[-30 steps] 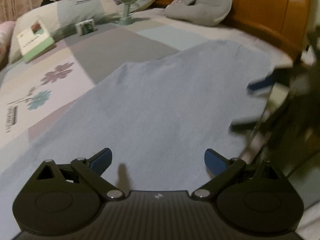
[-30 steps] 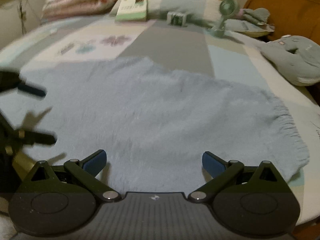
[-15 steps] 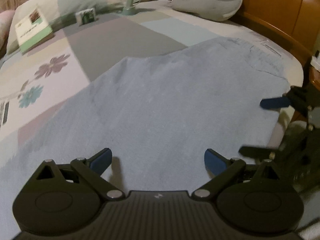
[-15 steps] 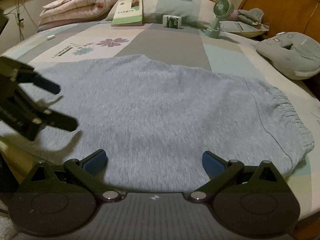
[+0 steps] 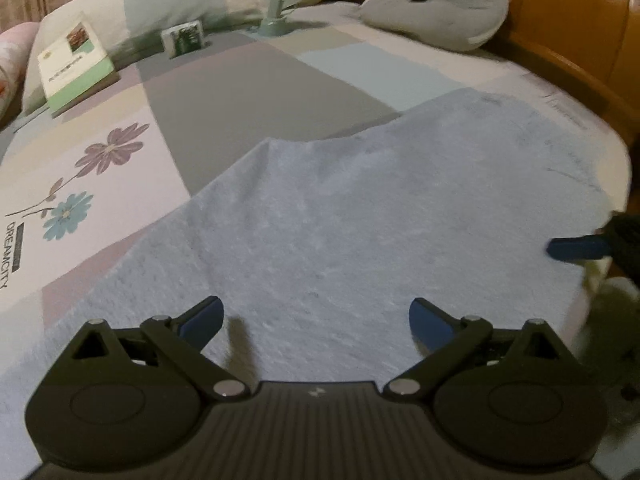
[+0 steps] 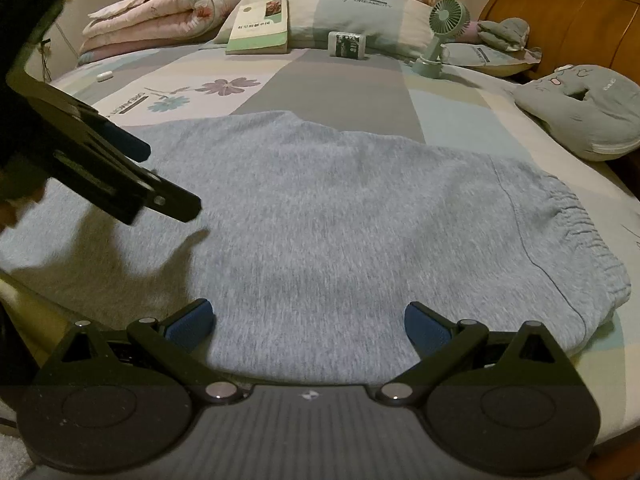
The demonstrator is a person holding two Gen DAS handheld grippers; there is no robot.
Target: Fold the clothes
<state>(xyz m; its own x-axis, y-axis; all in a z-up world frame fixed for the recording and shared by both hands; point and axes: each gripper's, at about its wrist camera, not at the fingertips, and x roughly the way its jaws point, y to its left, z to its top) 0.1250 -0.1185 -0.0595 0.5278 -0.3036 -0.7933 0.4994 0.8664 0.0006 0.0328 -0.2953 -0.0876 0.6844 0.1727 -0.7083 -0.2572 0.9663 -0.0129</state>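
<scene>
A light blue-grey fleece garment (image 5: 360, 232) lies spread flat across the near part of the bed, its gathered elastic band (image 6: 580, 232) at the right end. My left gripper (image 5: 316, 316) hovers open just above the cloth's near left part, holding nothing; in the right wrist view the left gripper (image 6: 170, 180) casts a shadow on the fabric. My right gripper (image 6: 306, 318) stands open at the garment's near edge, with nothing between its pads. One of its blue fingertips (image 5: 576, 248) shows at the right edge of the left wrist view.
Behind the garment lie a green-and-white book (image 6: 260, 24), a small box (image 6: 347, 45), a green desk fan (image 6: 438, 36) and a grey plush cushion (image 6: 588, 108). A rolled pink quilt (image 6: 160, 16), pillows and the wooden headboard (image 5: 580, 12) border the bed. A person sits behind the pillows.
My left gripper has risen and moved in over the garment's left part. The right gripper has slid toward the edge of the left wrist view. Both stayed open; the garment lies unmoved.
</scene>
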